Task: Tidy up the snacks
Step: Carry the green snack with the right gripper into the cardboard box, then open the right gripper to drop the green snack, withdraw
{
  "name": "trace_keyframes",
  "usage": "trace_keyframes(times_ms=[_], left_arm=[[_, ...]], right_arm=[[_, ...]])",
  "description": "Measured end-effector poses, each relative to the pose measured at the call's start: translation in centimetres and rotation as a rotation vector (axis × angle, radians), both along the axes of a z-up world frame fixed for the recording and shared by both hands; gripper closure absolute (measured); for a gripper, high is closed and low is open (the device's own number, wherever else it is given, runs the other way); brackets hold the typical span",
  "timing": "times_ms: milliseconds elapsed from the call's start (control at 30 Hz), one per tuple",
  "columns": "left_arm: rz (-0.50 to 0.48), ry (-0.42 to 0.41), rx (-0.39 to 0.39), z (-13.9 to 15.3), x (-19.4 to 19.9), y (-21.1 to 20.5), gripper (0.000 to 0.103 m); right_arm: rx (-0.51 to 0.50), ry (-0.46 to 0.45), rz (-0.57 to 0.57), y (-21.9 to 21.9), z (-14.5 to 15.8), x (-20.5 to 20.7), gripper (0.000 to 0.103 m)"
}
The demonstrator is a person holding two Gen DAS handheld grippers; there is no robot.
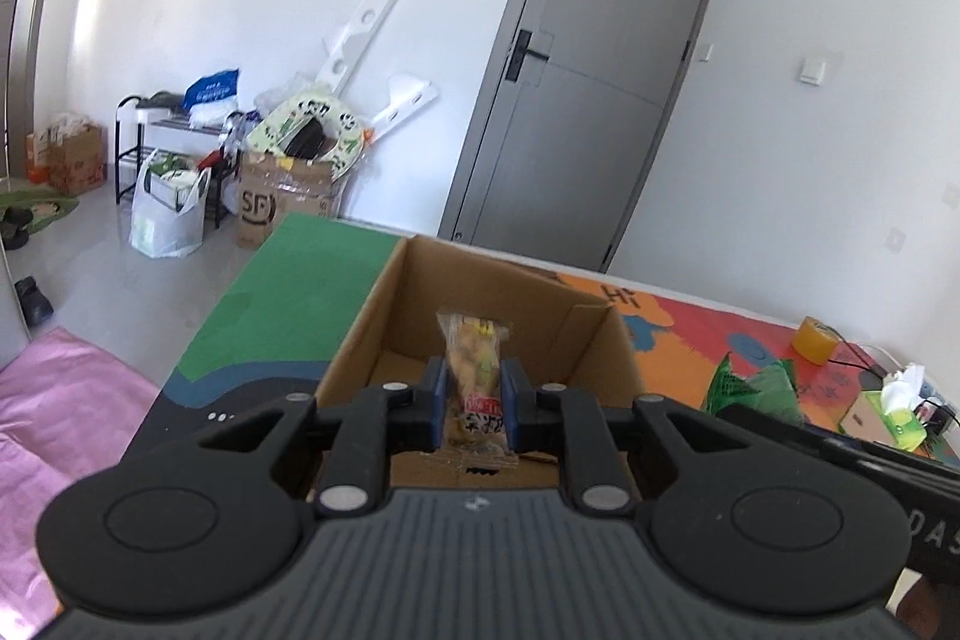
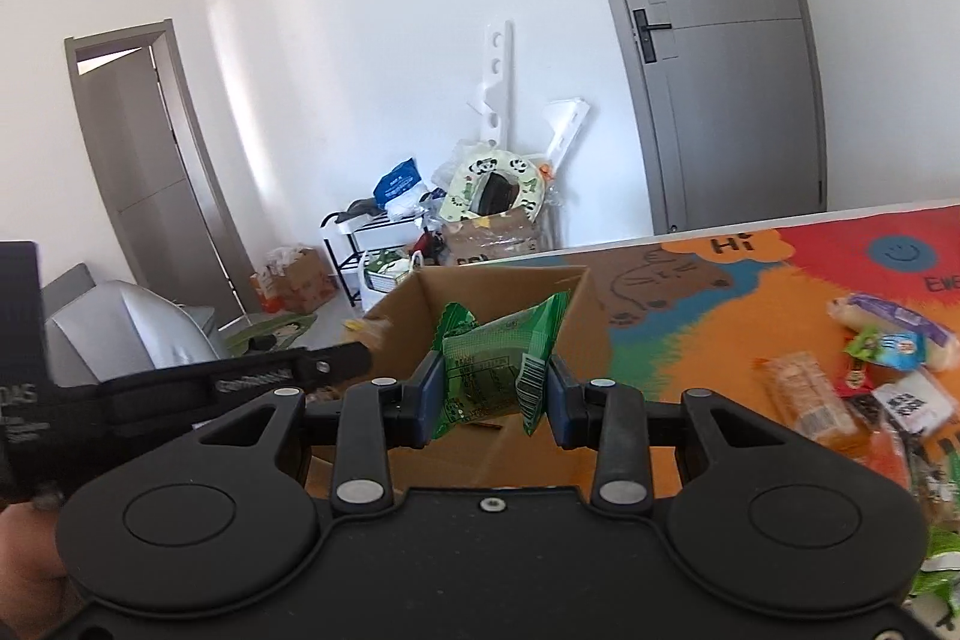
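My left gripper (image 1: 474, 403) is shut on a clear packet of yellowish snack (image 1: 476, 370) and holds it upright over the open cardboard box (image 1: 372, 316). My right gripper (image 2: 495, 391) is shut on a green snack packet (image 2: 501, 361) and holds it just above the same box's near right corner (image 2: 576, 304). The green packet (image 1: 756, 388) and the right gripper show at the right in the left wrist view. The left gripper (image 2: 336, 358) reaches in from the left in the right wrist view.
The box stands on a colourful mat (image 2: 690, 316) on the table. Several loose snack packets (image 2: 864, 376) lie on the mat at the right. An orange block (image 1: 813, 340) and a tissue box (image 1: 894, 400) sit at the far right. Clutter lies on the floor by the wall (image 1: 282, 160).
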State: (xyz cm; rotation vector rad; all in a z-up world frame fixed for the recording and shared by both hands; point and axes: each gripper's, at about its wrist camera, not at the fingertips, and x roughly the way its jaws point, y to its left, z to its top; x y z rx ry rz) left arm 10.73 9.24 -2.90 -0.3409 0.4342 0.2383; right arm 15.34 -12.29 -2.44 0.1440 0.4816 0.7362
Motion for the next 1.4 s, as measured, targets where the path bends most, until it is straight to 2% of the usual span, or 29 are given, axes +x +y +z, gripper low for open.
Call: trace_keyframes(times_ms=[100, 167, 267, 367, 467, 500, 533, 700, 833, 967, 1033, 1100, 1200, 1400], left_arm=[[0.035, -0.002, 0.002, 0.1, -0.4, 0.7, 0.080], [0.054, -0.013, -0.009, 0.4, -1.0, 1.2, 0.068], [0.080, -0.027, -0.016, 0.8, -1.8, 1.7, 0.058], [0.088, -0.020, -0.013, 1.1, -2.4, 1.8, 0.055], [0.093, -0.015, -0.017, 1.4, -2.9, 1.8, 0.050], [0.097, -0.016, -0.017, 1.4, -3.1, 1.8, 0.048], [0.100, -0.019, -0.017, 1.5, -3.3, 1.9, 0.044], [0.113, -0.027, -0.018, 1.9, -3.9, 1.4, 0.035], [0.099, -0.029, -0.005, 2.1, -4.1, 0.1, 0.022], [0.062, -0.022, 0.006, 2.1, -4.1, -1.6, 0.017], [0.035, -0.021, 0.009, 2.0, -3.9, -2.5, 0.015], [0.024, -0.010, 0.013, 1.9, -3.8, -3.5, 0.014], [-0.007, 0.006, 0.016, 1.7, -3.6, -5.0, 0.013], [-0.082, 0.028, 0.021, 1.0, -3.4, -7.9, 0.010]], right_arm=[[-0.001, 0.003, 0.009, 0.7, 0.0, 0.3, 0.067], [0.001, 0.009, 0.012, 1.2, 0.2, 0.6, 0.067], [0.011, 0.020, 0.023, 1.6, 0.3, 1.1, 0.067], [0.018, 0.027, 0.028, 2.3, 0.3, 1.3, 0.067], [0.019, 0.032, 0.044, 2.7, 0.5, 1.3, 0.060], [0.018, 0.033, 0.042, 2.7, 0.6, 1.2, 0.052], [0.021, 0.035, 0.033, 2.5, 0.6, 1.2, 0.049], [0.035, 0.050, -0.002, 0.6, 0.8, 0.7, 0.045], [0.044, 0.057, -0.047, -1.6, 0.4, 0.2, 0.040], [0.037, 0.077, -0.089, -3.8, -0.2, 0.0, 0.037], [0.030, 0.087, -0.116, -5.0, -0.5, -0.2, 0.033], [0.021, 0.097, -0.144, -6.0, -0.7, -0.3, 0.024], [0.010, 0.104, -0.181, -7.7, -1.0, -0.6, 0.019], [-0.012, 0.108, -0.237, -10.9, -1.3, -1.2, 0.013]])
